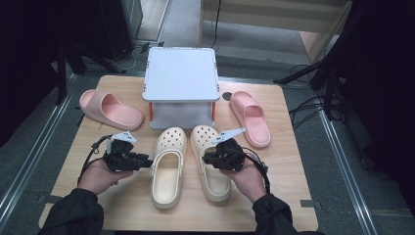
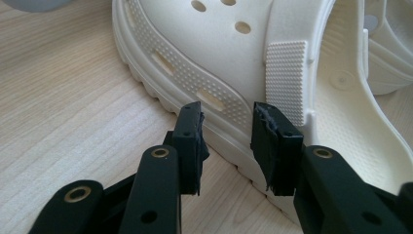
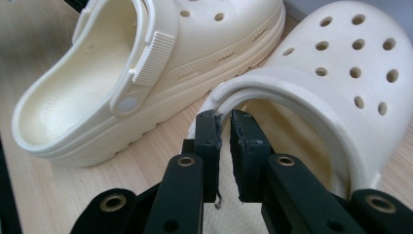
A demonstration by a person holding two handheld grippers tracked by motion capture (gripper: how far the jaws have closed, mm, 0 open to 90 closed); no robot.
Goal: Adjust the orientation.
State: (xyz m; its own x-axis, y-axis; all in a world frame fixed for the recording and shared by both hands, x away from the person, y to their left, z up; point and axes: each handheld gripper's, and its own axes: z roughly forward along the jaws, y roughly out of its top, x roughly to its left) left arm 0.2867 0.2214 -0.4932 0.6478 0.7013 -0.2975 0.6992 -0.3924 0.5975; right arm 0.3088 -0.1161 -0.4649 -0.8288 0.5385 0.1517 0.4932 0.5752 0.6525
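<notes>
**Two cream clogs side by side, a pair of tongs at each**

On the wooden table (image 1: 281,161) a pair of cream clogs lies side by side, toes pointing away from the person, just in front of a grey stand (image 1: 181,73) with a flat top and orange-trimmed legs. A pink slipper (image 1: 110,108) lies to the left of the stand and another pink slipper (image 1: 250,117) to its right, both well apart from the clogs.

The left tongs (image 1: 147,160), held in the person's left hand (image 1: 98,177), point across the table at the outer side of the left clog (image 1: 168,169). In the left gripper view the left tongs (image 2: 226,129) stand spread, with the ribbed edge of the clog's sole (image 2: 195,83) showing in the gap between the two black jaws; the pads are close to the sole, but whether they touch it cannot be told. The textured strap end sits just past the far jaw.

The right tongs (image 1: 208,159), held in the right hand (image 1: 249,178), sit over the right clog (image 1: 211,164) at its opening. In the right gripper view the right tongs (image 3: 224,122) are nearly together, a narrow slit left between the pads. They sit at the rim of the right clog (image 3: 336,73), where the heel strap arches over the opening; no part of the clog is seen caught between the pads. The left clog (image 3: 146,68) lies beyond, on its sole, just beside the right one.
</notes>
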